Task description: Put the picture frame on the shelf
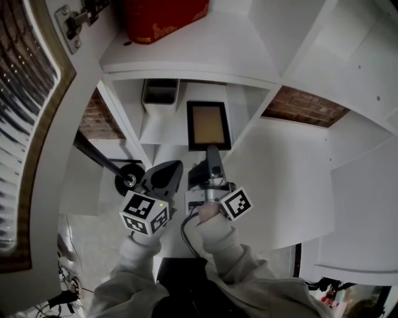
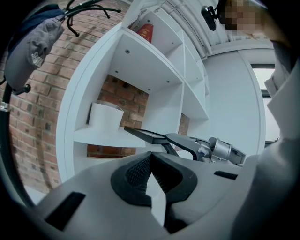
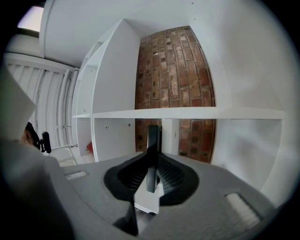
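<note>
The picture frame (image 1: 208,124), black with a tan inside, hangs flat in front of a middle compartment of the white shelf unit (image 1: 261,74). My right gripper (image 1: 213,153) is shut on the frame's near edge. In the right gripper view the frame (image 3: 153,140) stands edge-on between the pads, pointing at a shelf board (image 3: 187,113). My left gripper (image 1: 168,175) hovers just left of the right one, shut with nothing in it. In the left gripper view its jaws (image 2: 151,171) meet, and the frame (image 2: 145,135) shows beyond them with the right gripper (image 2: 187,143) on it.
A white container (image 1: 160,93) sits on the shelf board left of the frame, also visible as a white container (image 2: 105,115) in the left gripper view. A red box (image 1: 165,18) stands on the board above. Brick wall (image 1: 305,105) shows behind the shelves. A black stand (image 1: 127,180) is at the lower left.
</note>
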`<state>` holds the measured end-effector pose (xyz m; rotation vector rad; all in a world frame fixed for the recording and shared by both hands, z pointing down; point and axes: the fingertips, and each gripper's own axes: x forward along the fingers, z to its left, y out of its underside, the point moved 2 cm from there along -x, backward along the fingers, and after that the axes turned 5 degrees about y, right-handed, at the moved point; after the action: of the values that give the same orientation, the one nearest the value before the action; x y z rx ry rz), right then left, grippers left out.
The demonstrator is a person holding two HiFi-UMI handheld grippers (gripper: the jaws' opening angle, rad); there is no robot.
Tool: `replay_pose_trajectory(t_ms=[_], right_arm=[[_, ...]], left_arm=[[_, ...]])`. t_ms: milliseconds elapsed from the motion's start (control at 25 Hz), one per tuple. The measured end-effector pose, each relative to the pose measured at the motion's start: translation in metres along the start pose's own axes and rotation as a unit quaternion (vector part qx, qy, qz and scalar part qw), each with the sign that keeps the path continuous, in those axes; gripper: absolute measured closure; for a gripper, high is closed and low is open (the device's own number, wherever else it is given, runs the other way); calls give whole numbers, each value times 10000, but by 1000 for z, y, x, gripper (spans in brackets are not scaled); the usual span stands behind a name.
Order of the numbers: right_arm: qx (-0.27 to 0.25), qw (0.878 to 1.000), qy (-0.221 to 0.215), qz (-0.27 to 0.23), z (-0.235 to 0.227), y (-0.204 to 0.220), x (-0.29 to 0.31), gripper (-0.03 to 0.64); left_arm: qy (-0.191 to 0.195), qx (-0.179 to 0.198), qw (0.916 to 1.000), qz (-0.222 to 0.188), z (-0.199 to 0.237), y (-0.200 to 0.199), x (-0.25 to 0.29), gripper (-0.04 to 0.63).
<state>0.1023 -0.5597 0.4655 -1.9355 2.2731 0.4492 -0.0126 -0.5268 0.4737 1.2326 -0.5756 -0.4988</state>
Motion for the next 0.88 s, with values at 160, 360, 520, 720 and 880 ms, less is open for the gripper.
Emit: replay_pose_trajectory(t_ms=[160, 360, 520, 720, 880], right_arm=[[5, 10000, -19, -12, 0, 0, 1, 556], [140, 9999, -85, 12, -1, 0, 1, 555], [222, 9998, -5, -5, -3, -1, 0, 542], [257, 9995, 157, -6, -10, 0, -4, 463], [331, 9990, 282, 75, -18, -1, -8, 352]], left_arm=[[2, 33, 10000, 20, 1, 0, 0, 592], [-22, -23, 10000, 18, 1, 2, 0, 592], [-35, -57, 10000, 50, 1, 6, 0, 592], [-58, -71, 9999, 79, 1, 8, -3, 592], [-97, -85, 9999, 98, 0, 10, -5, 592]])
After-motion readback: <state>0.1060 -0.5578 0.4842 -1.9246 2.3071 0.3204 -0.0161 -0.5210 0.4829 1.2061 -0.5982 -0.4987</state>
